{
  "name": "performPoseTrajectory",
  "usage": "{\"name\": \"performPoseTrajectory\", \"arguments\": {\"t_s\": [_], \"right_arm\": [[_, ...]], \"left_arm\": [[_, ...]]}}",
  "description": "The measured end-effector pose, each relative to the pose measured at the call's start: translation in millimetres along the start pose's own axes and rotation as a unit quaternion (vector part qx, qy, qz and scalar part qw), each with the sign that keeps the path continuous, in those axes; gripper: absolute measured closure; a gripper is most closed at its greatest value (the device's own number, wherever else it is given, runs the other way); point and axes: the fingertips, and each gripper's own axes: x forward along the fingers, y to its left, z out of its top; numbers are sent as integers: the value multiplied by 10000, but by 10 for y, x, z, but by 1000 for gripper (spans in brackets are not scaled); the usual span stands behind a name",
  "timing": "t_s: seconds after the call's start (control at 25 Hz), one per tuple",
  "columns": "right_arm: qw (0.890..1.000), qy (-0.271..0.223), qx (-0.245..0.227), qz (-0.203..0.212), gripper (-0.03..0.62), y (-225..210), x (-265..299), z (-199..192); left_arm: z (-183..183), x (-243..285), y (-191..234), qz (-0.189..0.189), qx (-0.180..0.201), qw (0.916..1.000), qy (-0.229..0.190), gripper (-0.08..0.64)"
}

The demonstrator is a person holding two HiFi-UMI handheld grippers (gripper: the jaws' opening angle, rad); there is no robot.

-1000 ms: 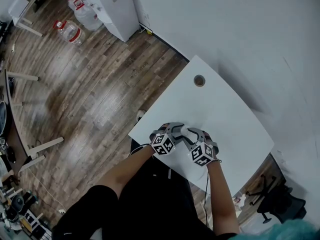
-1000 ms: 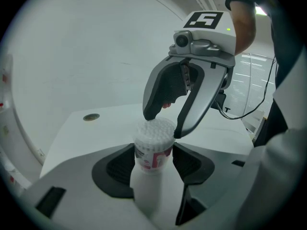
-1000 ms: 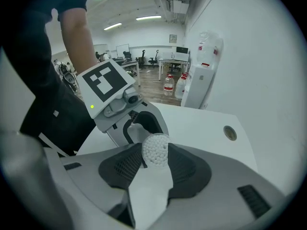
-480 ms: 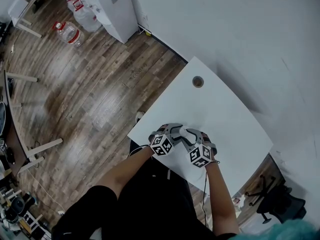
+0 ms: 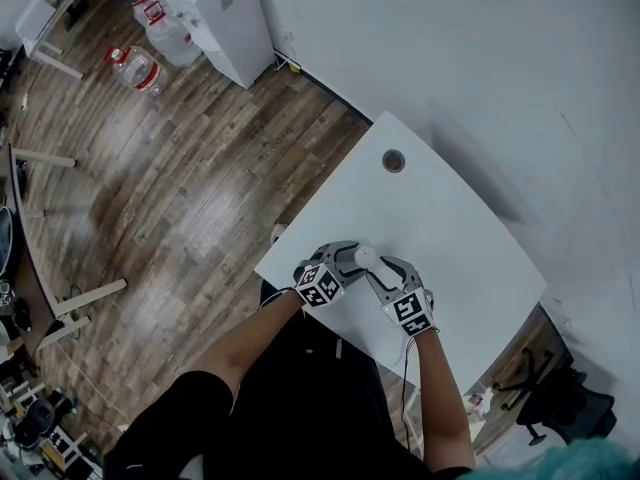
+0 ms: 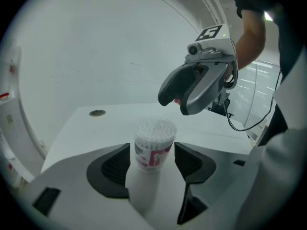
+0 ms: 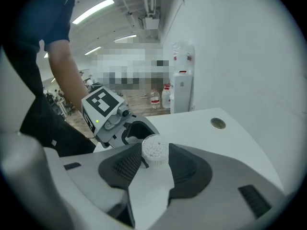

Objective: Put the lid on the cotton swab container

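Container (image 6: 152, 152) upright, packed full of cotton swabs (image 6: 156, 127)

Even, cool lighting is recorded from long white ceiling strip lights (image 7: 94, 11); both gripper views are fisheye-bent and vignetted.

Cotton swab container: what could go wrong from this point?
1. The cotton swab container stands between the left tongs, which have just been opening; a skewed pull-back could tip it over.
2. The right tongs hover close above its top; a dip may knock it.
3. Whether its top is covered cannot be told; a fall might spill the swabs.
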Motion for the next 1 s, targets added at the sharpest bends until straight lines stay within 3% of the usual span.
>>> {"name": "performPoseTrajectory", "arguments": {"t_s": [0.12, 0.36, 0.52, 0.64, 0.72, 0.76, 0.88, 1.0], "right_arm": [[9994, -196, 257, -130, 411, -23, -126, -10], [9909, -791, 913, -598, 411, -108, -394, 40], [9813, -1199, 1128, -1001, 411, -128, -597, 98], [9744, -1408, 1275, -1202, 411, -10, -684, 160], [9693, -1564, 1417, -1262, 411, 147, -749, 218], [9675, -1645, 1486, -1215, 411, 248, -774, 262], [9629, -1880, 1584, -1117, 411, 510, -846, 438], [9537, -2114, 1643, -1369, 411, 668, -951, 593]], "left_arm": [[-21, -66, -19, -27, -45, 10000, 30, 258], [-70, -366, -118, 121, -25, 9999, -2, 253], [92, -696, -114, 523, -481, 9970, -303, 253], [342, -1120, 4, 997, -949, 9881, -691, 255], [478, -1391, -35, 1107, -1222, 9821, -914, 255], [555, -1519, -82, 1108, -1278, 9804, -1015, 269], [867, -1830, -230, 918, -1245, 9780, -1401, 487], [1037, -1976, -353, 662, -1172, 9771, -1647, 541]]}}
